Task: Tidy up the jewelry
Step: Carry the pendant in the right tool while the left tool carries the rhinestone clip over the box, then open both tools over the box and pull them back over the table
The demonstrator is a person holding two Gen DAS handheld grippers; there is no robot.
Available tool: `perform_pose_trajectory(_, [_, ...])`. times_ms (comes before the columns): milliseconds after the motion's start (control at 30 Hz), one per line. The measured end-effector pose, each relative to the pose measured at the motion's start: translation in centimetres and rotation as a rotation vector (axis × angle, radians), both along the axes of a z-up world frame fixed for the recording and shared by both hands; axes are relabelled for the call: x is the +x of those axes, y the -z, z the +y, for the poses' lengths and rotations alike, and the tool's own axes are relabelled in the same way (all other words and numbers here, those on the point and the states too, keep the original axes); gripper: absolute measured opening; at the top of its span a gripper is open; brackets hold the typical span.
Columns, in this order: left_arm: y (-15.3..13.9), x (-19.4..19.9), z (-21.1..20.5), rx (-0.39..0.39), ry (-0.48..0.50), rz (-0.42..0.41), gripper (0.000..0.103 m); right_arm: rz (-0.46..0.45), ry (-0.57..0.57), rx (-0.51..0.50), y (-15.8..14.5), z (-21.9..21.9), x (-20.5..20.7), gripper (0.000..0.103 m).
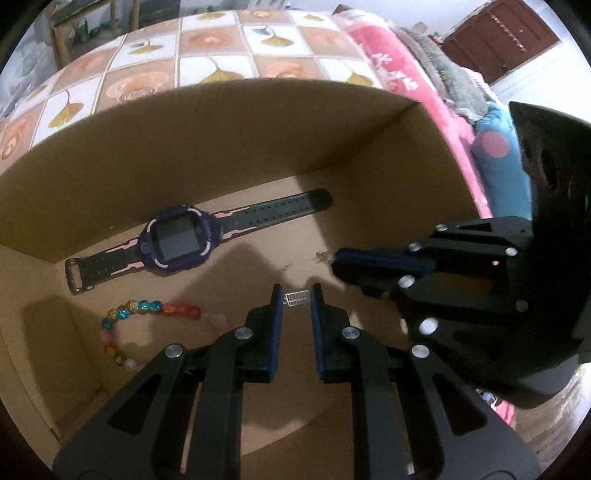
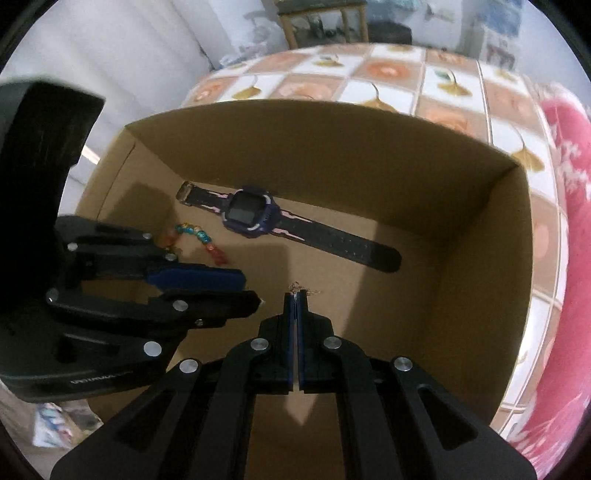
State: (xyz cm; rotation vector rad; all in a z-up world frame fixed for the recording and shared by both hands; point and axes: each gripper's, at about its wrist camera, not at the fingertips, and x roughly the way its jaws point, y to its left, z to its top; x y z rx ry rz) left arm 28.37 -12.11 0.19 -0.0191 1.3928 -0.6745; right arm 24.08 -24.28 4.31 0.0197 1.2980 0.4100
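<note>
A cardboard box (image 1: 229, 122) (image 2: 480, 206) holds a purple smartwatch (image 1: 177, 240) (image 2: 251, 216) with a black strap and a multicoloured bead bracelet (image 1: 147, 308) (image 2: 207, 243). My left gripper (image 1: 297, 295) is over the box floor with its jaws slightly apart around a small silver comb-like piece (image 1: 297, 298); it also shows in the right wrist view (image 2: 247, 291). My right gripper (image 2: 297, 293) is shut on a thin chain (image 2: 306, 288) whose end sticks out past the tips; in the left wrist view it (image 1: 338, 264) comes in from the right.
The box stands on a table with a tile-patterned cloth of orange flowers and ginkgo leaves (image 1: 221, 48) (image 2: 388, 77). A pink blanket (image 1: 399, 74) (image 2: 561, 147) lies to the right. A wooden stand (image 2: 321, 18) is beyond the table.
</note>
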Motion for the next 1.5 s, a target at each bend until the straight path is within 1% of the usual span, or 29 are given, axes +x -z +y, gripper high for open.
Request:
perform_pose_trajectory(33, [0.2, 0.1, 0.0, -0.002, -0.006, 0.009, 0.015, -0.013, -0.006, -0.010, -0.1, 0.0, 0.2, 0.002])
perform_pose_trajectory(67, [0.3, 0.4, 0.1, -0.004, -0.010, 0.013, 0.018, -0.017, -0.006, -0.024, -0.3, 0.1, 0.1, 0.002])
perform_pose_trajectory(100, [0.4, 0.5, 0.1, -0.001, -0.013, 0.014, 0.024, -0.018, -0.004, -0.028, -0.3, 0.1, 0.1, 0.002])
perform_pose_trajectory(167, [0.3, 0.6, 0.3, 0.003, -0.014, 0.006, 0.029, -0.020, -0.003, -0.027, -0.4, 0.0, -0.2, 0.003])
perform_pose_trajectory(233, [0.1, 0.7, 0.4, 0.002, -0.022, -0.003, 0.029, -0.033, 0.004, -0.040, -0.5, -0.1, 0.0, 0.003])
perform_pose_trajectory(333, [-0.7, 0.6, 0.9, -0.005, -0.038, -0.031, 0.029, -0.058, 0.020, -0.039, -1.4, -0.7, -0.2, 0.004])
perform_pose_trajectory(367, [-1.2, 0.5, 1.2, -0.009, -0.045, -0.047, 0.029, -0.064, 0.025, -0.033, -1.6, -1.0, 0.1, 0.005])
perform_pose_trajectory(433, [-2.5, -0.1, 1.7, -0.018, -0.050, -0.091, 0.029, -0.095, 0.045, -0.020, -2.9, -1.7, -0.5, 0.010])
perform_pose_trajectory(467, [-3.3, -0.5, 2.0, -0.023, -0.051, -0.120, 0.030, -0.112, 0.053, -0.014, -3.3, -2.0, -0.5, 0.015])
perform_pose_trajectory(500, [-4.1, -1.0, 2.4, -0.028, -0.053, -0.143, 0.030, -0.149, 0.064, -0.006, -4.4, -2.4, -1.3, 0.019])
perform_pose_trajectory(533, [-5.7, -2.2, 3.2, -0.055, -0.057, -0.193, 0.030, -0.195, 0.068, -0.005, -5.7, -2.7, -2.3, 0.021])
perform_pose_trajectory(567, [-7.0, -3.2, 3.9, -0.080, -0.057, -0.231, 0.035, -0.235, 0.071, -0.005, -6.9, -3.0, -3.2, 0.026])
perform_pose_trajectory(600, [-8.5, -4.7, 4.9, -0.109, -0.062, -0.283, 0.043, -0.287, 0.078, -0.001, -8.3, -3.4, -4.6, 0.029])
perform_pose_trajectory(633, [-9.6, -5.8, 5.7, -0.129, -0.066, -0.322, 0.047, -0.328, 0.083, 0.006, -9.2, -3.7, -5.8, 0.036])
perform_pose_trajectory(667, [-11.0, -7.8, 6.9, -0.165, -0.064, -0.383, 0.056, -0.387, 0.085, 0.029, -10.6, -4.1, -8.0, 0.044])
perform_pose_trajectory(700, [-12.1, -9.6, 8.0, -0.187, -0.061, -0.436, 0.065, -0.440, 0.080, 0.060, -11.7, -4.4, -10.3, 0.049])
perform_pose_trajectory(733, [-12.8, -11.1, 8.9, -0.194, -0.067, -0.474, 0.067, -0.472, 0.080, 0.077, -12.3, -4.5, -11.9, 0.050])
perform_pose_trajectory(800, [-13.8, -14.6, 11.0, -0.222, -0.066, -0.545, 0.078, -0.547, 0.073, 0.105, -13.1, -4.8, -16.6, 0.053])
perform_pose_trajectory(867, [-13.9, -17.1, 12.6, -0.228, -0.093, -0.577, 0.082, -0.587, 0.084, 0.121, -12.6, -4.9, -20.2, 0.055])
perform_pose_trajectory(933, [-12.9, -19.5, 14.2, -0.228, -0.148, -0.602, 0.084, -0.589, 0.108, 0.135, -11.2, -4.8, -22.7, 0.055])
perform_pose_trajectory(967, [-11.9, -20.6, 14.8, -0.226, -0.176, -0.604, 0.084, -0.567, 0.136, 0.138, -9.7, -4.6, -24.1, 0.055])
perform_pose_trajectory(1033, [-9.8, -21.9, 15.3, -0.215, -0.219, -0.580, 0.084, -0.521, 0.172, 0.141, -7.2, -4.2, -25.4, 0.055])
perform_pose_trajectory(1067, [-8.6, -22.4, 15.4, -0.204, -0.234, -0.558, 0.084, -0.472, 0.196, 0.153, -5.4, -3.8, -25.8, 0.055])
perform_pose_trajectory(1133, [-6.2, -23.2, 15.2, -0.179, -0.239, -0.534, 0.084, -0.370, 0.222, 0.218, -2.2, -3.3, -26.0, 0.055])
perform_pose_trajectory(1167, [-5.1, -23.4, 14.9, -0.155, -0.241, -0.526, 0.084, -0.314, 0.239, 0.233, -0.3, -2.8, -26.1, 0.055])
perform_pose_trajectory(1200, [-3.7, -23.7, 14.4, -0.110, -0.233, -0.523, 0.084, -0.293, 0.252, 0.220, 0.7, -2.4, -26.1, 0.055])
perform_pose_trajectory(1300, [-1.3, -24.1, 13.0, -0.045, -0.189, -0.533, 0.084, -0.282, 0.258, 0.189, 2.2, -1.2, -25.9, 0.055])
perform_pose_trajectory(1400, [0.1, -25.1, 12.1, -0.023, -0.148, -0.547, 0.084, -0.283, 0.259, 0.166, 2.9, -0.1, -25.9, 0.055])
perform_pose_trajectory(1500, [0.6, -25.4, 11.3, -0.032, -0.121, -0.565, 0.084, -0.289, 0.259, 0.141, 3.3, 0.5, -25.5, 0.055])
